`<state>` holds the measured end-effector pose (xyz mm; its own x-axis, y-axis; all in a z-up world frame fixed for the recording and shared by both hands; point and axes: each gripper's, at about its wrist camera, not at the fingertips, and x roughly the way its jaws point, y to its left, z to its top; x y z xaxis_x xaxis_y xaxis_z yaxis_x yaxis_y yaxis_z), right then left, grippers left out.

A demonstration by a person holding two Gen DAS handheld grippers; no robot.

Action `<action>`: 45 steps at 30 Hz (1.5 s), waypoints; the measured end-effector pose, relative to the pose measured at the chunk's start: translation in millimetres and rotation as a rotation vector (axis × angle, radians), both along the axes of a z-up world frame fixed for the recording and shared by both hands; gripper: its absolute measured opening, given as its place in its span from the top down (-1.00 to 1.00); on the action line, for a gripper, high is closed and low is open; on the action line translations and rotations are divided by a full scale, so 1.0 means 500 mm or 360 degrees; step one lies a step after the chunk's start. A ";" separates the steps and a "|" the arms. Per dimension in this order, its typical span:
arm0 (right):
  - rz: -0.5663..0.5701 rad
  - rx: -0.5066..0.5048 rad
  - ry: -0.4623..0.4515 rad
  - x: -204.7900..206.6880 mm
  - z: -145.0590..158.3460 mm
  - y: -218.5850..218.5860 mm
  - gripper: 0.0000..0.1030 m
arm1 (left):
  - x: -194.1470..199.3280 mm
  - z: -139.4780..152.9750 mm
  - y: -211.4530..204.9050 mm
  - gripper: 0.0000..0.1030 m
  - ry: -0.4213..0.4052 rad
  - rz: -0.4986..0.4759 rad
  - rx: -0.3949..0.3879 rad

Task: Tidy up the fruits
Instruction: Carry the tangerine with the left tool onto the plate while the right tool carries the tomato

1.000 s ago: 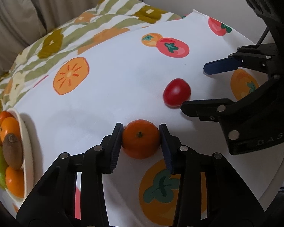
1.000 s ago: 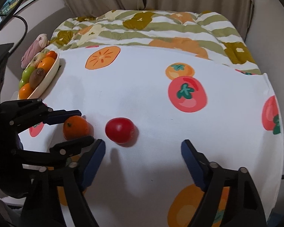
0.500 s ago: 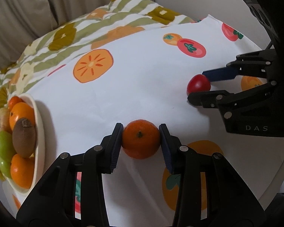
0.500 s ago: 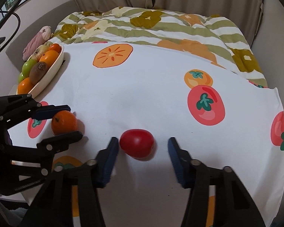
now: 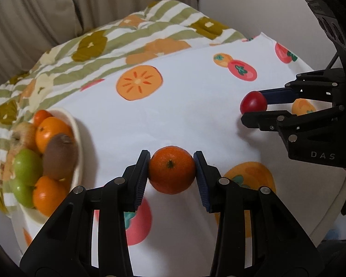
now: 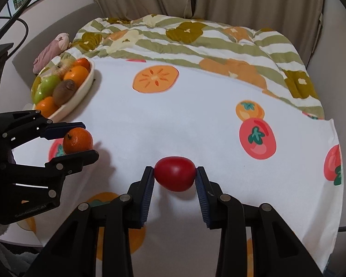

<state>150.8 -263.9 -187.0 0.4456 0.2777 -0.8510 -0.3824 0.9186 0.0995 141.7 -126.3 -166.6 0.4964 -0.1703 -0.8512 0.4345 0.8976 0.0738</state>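
My left gripper [image 5: 171, 173] is shut on an orange tangerine [image 5: 172, 170], lifted a little above the white fruit-print cloth [image 5: 184, 120]. My right gripper [image 6: 174, 177] is shut on a red tomato [image 6: 174, 176], also off the cloth, with its shadow beneath. In the right wrist view the left gripper [image 6: 78, 140] holds the tangerine [image 6: 78, 140] at the left. In the left wrist view the right gripper [image 5: 253, 108] holds the tomato [image 5: 253, 102] at the right. A cream oval dish [image 5: 77, 136] at the left holds oranges, green apples and a kiwi [image 5: 60, 155].
The dish [image 6: 85, 87] sits at the cloth's far left edge. A striped green and orange quilt [image 6: 196, 43] lies behind the cloth. A pink soft toy [image 6: 50, 53] rests beyond the dish. Curtains hang at the back. The cloth's right edge [image 6: 334, 161] drops off.
My right gripper closed its jaws around the tomato and raised it. My left gripper, holding the tangerine, rose and shifted toward the dish, which now looms larger.
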 end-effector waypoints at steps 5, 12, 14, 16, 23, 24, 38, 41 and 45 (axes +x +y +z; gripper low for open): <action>0.0016 0.0009 -0.0031 -0.006 0.040 0.031 0.34 | -0.009 0.041 0.040 0.17 -0.0044 0.0041 -0.0005; 0.0076 0.0047 -0.0076 -0.001 0.095 0.101 0.34 | -0.005 0.098 0.121 0.16 -0.0104 0.0133 -0.0010; 0.0101 0.0059 -0.0087 0.002 0.107 0.129 0.34 | -0.004 0.111 0.149 0.16 -0.0118 0.0164 -0.0011; 0.0123 0.0074 -0.0100 0.006 0.119 0.158 0.34 | -0.003 0.120 0.179 0.16 -0.0130 0.0194 -0.0008; 0.0178 0.0119 -0.0119 0.027 0.131 0.254 0.34 | 0.005 0.118 0.288 0.16 -0.0121 0.0268 -0.0003; 0.0183 0.0125 -0.0117 0.032 0.130 0.268 0.34 | 0.008 0.115 0.301 0.16 -0.0119 0.0275 0.0002; 0.0190 0.0147 -0.0070 0.067 0.099 0.422 0.34 | 0.031 0.029 0.434 0.16 -0.0051 0.0251 0.0023; 0.0170 0.0145 -0.0060 0.072 0.092 0.433 0.34 | 0.033 0.020 0.436 0.16 -0.0051 0.0220 0.0010; 0.0142 0.0135 -0.0051 0.075 0.086 0.436 0.34 | 0.034 0.013 0.429 0.16 -0.0074 0.0180 0.0023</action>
<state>188.3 -46.0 -144.2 0.4427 0.3877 -0.8085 -0.4665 0.8696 0.1617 158.9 88.4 -160.0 0.5506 -0.0987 -0.8289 0.3263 0.9394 0.1048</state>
